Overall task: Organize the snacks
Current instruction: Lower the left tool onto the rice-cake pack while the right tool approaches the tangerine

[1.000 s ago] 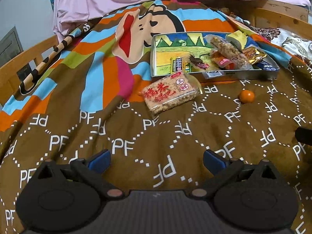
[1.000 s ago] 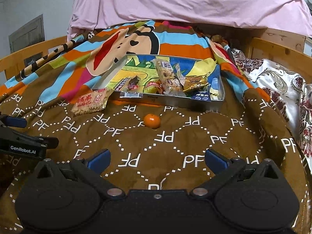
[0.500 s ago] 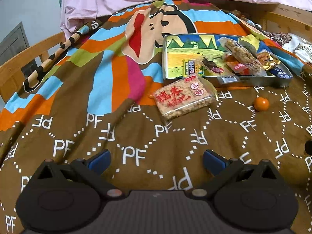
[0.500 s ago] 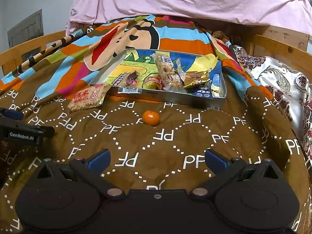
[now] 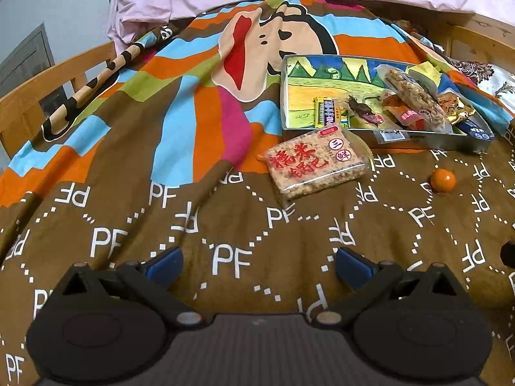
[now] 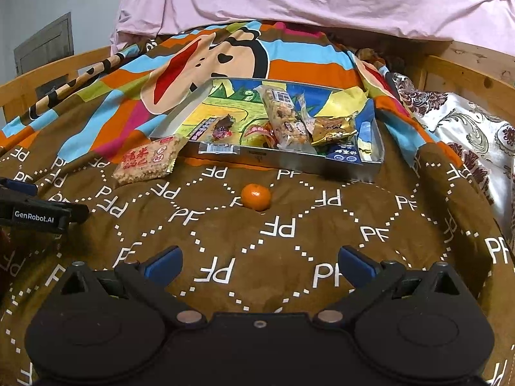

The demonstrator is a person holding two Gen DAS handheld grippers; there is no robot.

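A metal tray [image 5: 428, 140] [image 6: 289, 162] with a landscape print holds several wrapped snacks. A rice cracker pack [image 5: 317, 162] [image 6: 146, 160] with red characters lies on the blanket against the tray's near left corner. A small orange [image 5: 443, 178] [image 6: 256, 197] lies on the blanket in front of the tray. My left gripper [image 5: 257, 263] is open and empty, well short of the cracker pack. My right gripper [image 6: 259, 263] is open and empty, a little short of the orange. The left gripper also shows at the left edge of the right wrist view [image 6: 38, 214].
Everything lies on a soft brown and striped blanket [image 5: 128, 225] on a bed. Wooden bed rails [image 5: 38, 93] [image 6: 466, 74] run along both sides. A pink sheet [image 6: 305, 0] is piled at the back. A patterned white cloth [image 6: 466, 128] lies at the right.
Both grippers have moved forward toward the snacks; the cracker pack and orange look nearer. The left view has shifted left. Both grippers stayed open.
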